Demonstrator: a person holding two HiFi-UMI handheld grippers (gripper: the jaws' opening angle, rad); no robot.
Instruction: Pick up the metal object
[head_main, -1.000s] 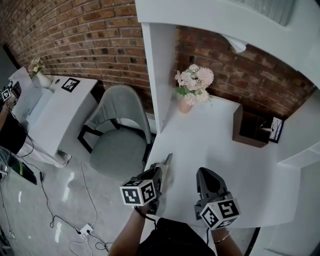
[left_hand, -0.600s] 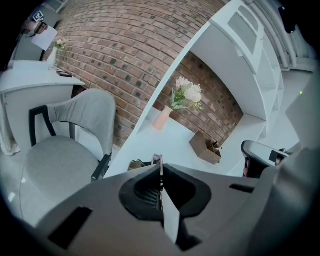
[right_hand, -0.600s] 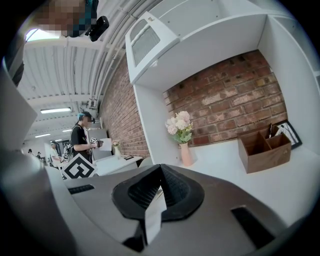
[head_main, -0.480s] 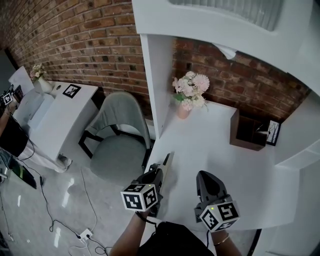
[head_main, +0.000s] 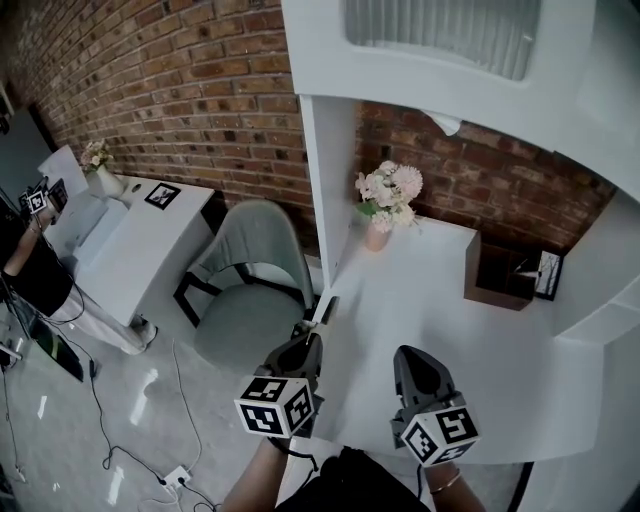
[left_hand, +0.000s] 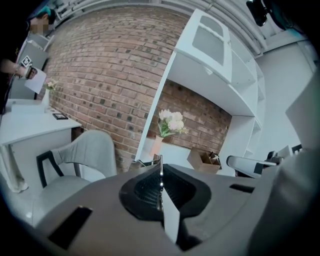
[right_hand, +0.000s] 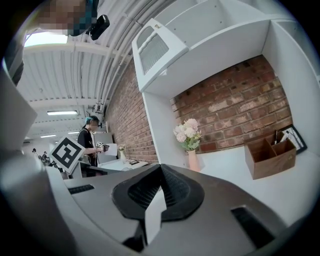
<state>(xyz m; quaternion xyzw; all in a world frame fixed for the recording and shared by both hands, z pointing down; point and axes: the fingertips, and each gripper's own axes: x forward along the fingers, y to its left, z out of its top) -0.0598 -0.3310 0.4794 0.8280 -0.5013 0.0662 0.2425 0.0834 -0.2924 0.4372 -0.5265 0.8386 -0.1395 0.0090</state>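
Observation:
A thin flat metal strip (head_main: 326, 309) sticks forward out of my left gripper (head_main: 308, 340), which is shut on it near the left front edge of the white desk (head_main: 460, 310). In the left gripper view the metal strip (left_hand: 160, 181) shows edge-on, pinched between the closed pads of the left gripper (left_hand: 160, 165). My right gripper (head_main: 412, 356) hovers over the desk's front, a hand's width to the right. In its own view the right gripper (right_hand: 161, 169) has its jaws together with nothing between them.
A vase of pink flowers (head_main: 385, 200) stands at the desk's back left beside a white upright panel (head_main: 330, 180). A brown wooden box (head_main: 500, 272) and a small picture frame (head_main: 547, 275) sit at the back right. A grey chair (head_main: 250, 270) stands left of the desk.
My left gripper has closed on the metal strip and holds it pointing forward and slightly further up. The right gripper has hardly moved.

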